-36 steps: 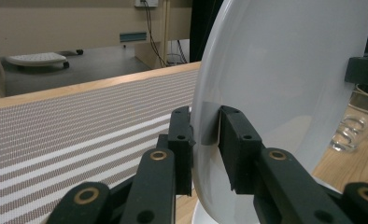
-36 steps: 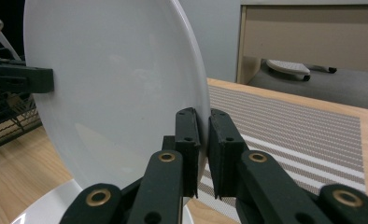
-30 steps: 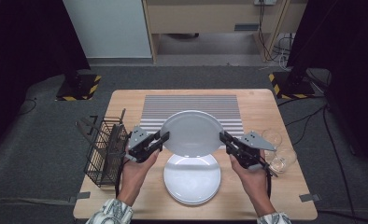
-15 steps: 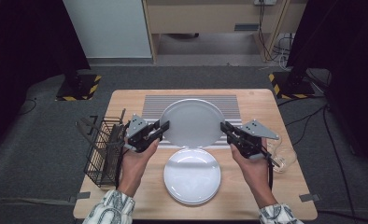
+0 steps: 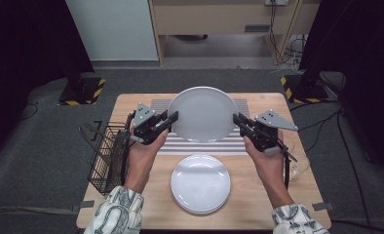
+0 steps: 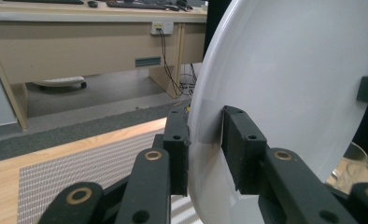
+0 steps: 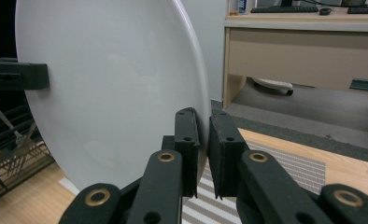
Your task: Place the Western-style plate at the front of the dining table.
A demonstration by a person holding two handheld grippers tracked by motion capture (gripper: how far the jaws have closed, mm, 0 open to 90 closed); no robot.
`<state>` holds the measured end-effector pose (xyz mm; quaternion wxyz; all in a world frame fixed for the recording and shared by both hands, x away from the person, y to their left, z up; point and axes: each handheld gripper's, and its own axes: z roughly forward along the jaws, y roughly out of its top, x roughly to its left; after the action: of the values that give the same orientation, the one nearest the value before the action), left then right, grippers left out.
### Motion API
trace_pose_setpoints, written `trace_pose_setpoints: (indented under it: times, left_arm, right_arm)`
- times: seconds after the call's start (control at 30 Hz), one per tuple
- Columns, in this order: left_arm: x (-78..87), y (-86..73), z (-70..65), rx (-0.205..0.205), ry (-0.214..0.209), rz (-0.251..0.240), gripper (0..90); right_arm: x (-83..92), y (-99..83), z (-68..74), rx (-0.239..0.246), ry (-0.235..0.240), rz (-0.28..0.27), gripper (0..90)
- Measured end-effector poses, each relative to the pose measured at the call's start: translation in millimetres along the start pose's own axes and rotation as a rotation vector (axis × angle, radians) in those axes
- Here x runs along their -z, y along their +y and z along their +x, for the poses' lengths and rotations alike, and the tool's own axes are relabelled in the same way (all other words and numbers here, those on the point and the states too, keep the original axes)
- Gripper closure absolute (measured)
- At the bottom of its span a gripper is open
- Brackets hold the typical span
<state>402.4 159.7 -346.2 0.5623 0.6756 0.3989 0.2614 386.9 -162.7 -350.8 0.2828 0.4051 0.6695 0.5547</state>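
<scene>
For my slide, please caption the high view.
Both grippers, left and right, lift a white plate by its rim.

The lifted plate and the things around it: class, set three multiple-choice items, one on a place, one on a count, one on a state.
1. Where is the wire basket?
A. At the table's left edge
B. At the table's right edge
C. On the striped mat

2. How many white plates show in the high view?
A. One
B. Two
C. Four

3. The lifted plate is
A. flat on the mat
B. held at both rims
C. in the basket

Key: 1 A, it hangs by the left forearm. 2 B, one is raised, the other plate lies on the table. 3 B, the left claw and right claw each straddle a rim.
</scene>
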Motion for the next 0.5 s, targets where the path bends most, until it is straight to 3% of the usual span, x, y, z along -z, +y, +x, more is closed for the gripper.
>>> trace_pose_setpoints:
  times: [0.23,0.5]
  left_arm:
    - [-1.2,21.7,-0.8,-0.025,0.006,-0.018,71.5]
    - [-3.6,21.5,2.2,-0.007,0.018,-0.013,71.5]
  right_arm:
    - [-6.1,20.9,-6.5,-0.004,-0.009,-0.021,82.0]
    - [-11.7,30.6,-6.8,0.019,-0.012,-0.01,81.7]
